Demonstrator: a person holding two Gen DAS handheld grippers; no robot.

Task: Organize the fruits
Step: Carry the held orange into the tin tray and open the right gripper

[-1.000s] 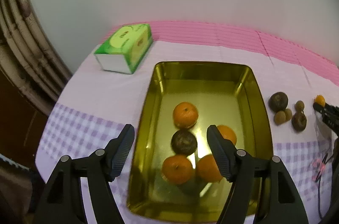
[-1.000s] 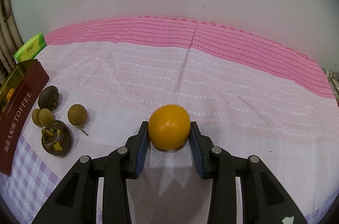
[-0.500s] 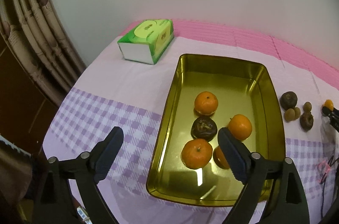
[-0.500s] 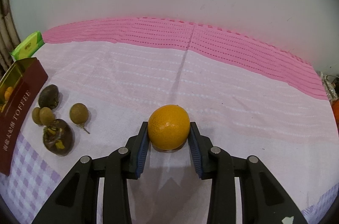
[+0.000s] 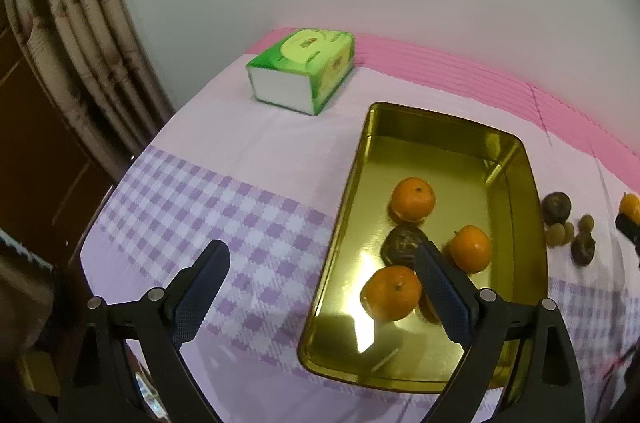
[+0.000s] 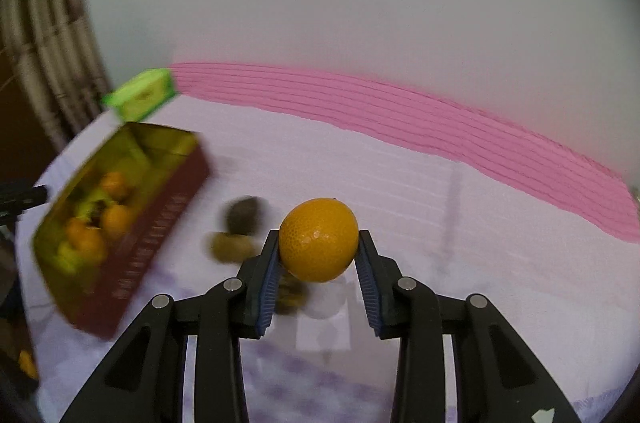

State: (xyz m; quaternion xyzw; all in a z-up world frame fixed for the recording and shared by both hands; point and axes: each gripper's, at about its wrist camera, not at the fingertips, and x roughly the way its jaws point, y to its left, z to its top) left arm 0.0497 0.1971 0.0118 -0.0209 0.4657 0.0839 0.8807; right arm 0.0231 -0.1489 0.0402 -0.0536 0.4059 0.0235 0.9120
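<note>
a gold tin (image 5: 516,159) sat at the right of the left wrist frame, holding three oranges (image 5: 413,199) and one dark wrinkled fruit (image 5: 402,243). small dark and brownish fruits (image 5: 557,207) lay on the cloth just right of it. another orange (image 6: 318,239) was pinched mid-frame in the right wrist view.

Your right gripper (image 6: 318,255) clamps an orange (image 6: 318,239) above the tablecloth (image 6: 420,223); the tin (image 6: 160,223), blurred, lies left, holding oranges.
</note>
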